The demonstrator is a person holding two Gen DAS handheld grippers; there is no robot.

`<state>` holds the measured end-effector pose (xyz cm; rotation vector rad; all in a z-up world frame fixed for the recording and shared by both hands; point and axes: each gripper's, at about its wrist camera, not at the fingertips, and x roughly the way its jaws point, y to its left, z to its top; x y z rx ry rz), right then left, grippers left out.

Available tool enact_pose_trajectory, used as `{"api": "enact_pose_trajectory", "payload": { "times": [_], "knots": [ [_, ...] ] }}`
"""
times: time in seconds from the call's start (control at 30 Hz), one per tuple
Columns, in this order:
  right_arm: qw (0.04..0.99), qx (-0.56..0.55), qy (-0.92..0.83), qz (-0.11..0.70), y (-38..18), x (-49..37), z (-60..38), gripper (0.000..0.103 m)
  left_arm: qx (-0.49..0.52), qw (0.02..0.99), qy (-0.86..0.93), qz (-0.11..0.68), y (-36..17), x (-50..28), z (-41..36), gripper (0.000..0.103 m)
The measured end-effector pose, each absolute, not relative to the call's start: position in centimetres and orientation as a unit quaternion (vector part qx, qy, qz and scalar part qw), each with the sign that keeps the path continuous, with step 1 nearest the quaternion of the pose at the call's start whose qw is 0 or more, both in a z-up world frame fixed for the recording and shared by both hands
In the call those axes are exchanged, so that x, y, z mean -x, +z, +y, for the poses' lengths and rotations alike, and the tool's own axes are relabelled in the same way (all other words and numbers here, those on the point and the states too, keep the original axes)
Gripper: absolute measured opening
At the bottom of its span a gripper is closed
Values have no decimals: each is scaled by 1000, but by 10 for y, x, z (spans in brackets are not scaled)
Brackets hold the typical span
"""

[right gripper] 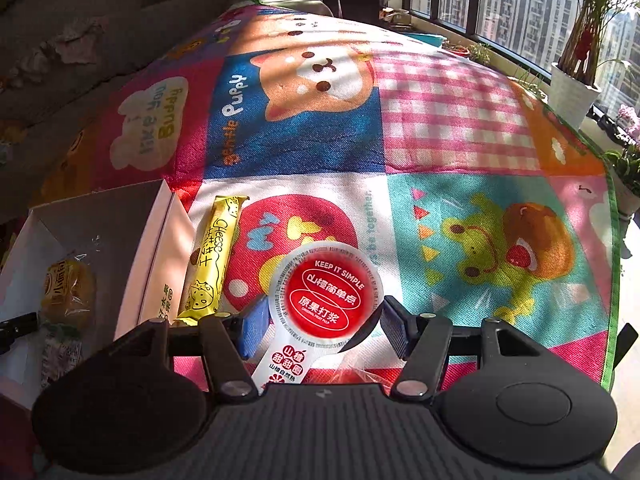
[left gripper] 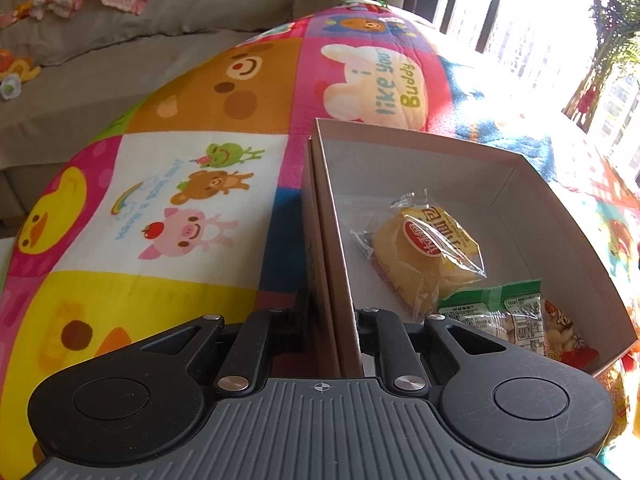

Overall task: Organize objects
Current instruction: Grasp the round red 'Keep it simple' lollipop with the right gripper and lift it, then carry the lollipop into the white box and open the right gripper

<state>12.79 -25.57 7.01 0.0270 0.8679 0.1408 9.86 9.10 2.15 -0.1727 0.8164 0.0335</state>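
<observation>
Cartoon patchwork mat point(right gripper: 440, 128) covers the desk, sofa point(left gripper: 120, 40) behind it. Open cardboard box point(left gripper: 520, 168) sits on the mat toward the near edge, already holding a yellow wrapped bun point(left gripper: 428, 248) and a green snack packet point(left gripper: 500, 312), so part of the sorting looks done. Left outside: a yellow cheese stick point(right gripper: 214, 256) lying just beside the box's right wall, and a round red hawthorn lollipop pack point(right gripper: 328, 300) a little further right, both near the desk's near edge. Judged roughly halfway, two items in, two to go. Left tongs point(left gripper: 332, 332) straddle the box's left wall, one finger outside and one inside, clamped on it or nearly so, apparently steadying the box; exact contact hidden. Right tongs point(right gripper: 324, 324) sit low over the mat, pointing forward, blue pads point(right gripper: 252, 328) spread either side of the lollipop pack, released, not yet squeezing it. Next move probably calls for closing on that pack and carrying it left into the box.
</observation>
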Motion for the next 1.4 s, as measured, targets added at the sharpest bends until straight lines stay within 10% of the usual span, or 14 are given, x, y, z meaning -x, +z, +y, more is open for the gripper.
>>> {"api": "enact_pose_trajectory", "payload": {
  "times": [0.8, 1.4],
  "knots": [
    [854, 96, 260, 440, 81, 32, -140, 61, 98, 914, 21, 393, 21, -95, 91, 16],
    [911, 167, 170, 335, 109, -135, -84, 61, 102, 916, 17, 389, 20, -94, 94, 17]
  ]
}}
